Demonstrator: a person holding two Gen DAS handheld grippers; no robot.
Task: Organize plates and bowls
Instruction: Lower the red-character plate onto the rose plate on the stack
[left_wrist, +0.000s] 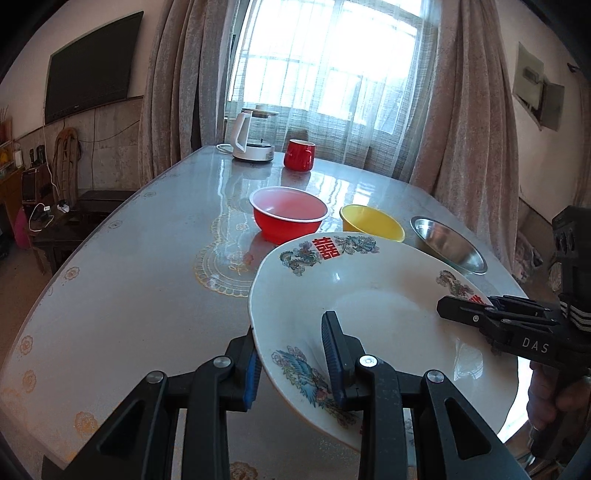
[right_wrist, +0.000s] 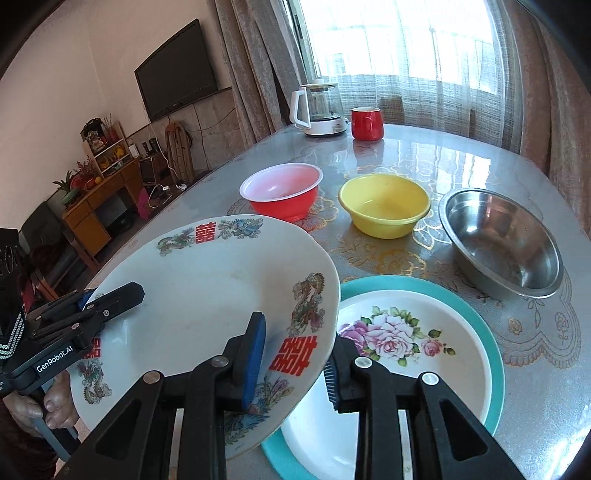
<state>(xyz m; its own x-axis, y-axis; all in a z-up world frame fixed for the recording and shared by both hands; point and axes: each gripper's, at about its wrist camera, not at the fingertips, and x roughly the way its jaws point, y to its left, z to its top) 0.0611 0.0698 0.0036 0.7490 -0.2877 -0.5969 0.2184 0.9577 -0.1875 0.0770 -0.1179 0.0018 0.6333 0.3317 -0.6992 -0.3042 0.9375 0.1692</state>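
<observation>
I have the white round ceramic plate with dragon-and-phoenix print (right_wrist: 207, 291) pinched at opposite rims. My left gripper (right_wrist: 110, 295) bites its nine-o'clock edge, my right gripper (right_wrist: 291, 354) its four-o'clock edge, fingers clamped either side of the rim, so it stays raised and tilted. It hangs just left of the rose-printed plate (right_wrist: 402, 343) stacked on the teal plate (right_wrist: 487, 332), likely its destination. At twelve to two o'clock wait the red plastic bowl (right_wrist: 282, 192), yellow bowl (right_wrist: 384, 205) and steel bowl (right_wrist: 506, 240).
</observation>
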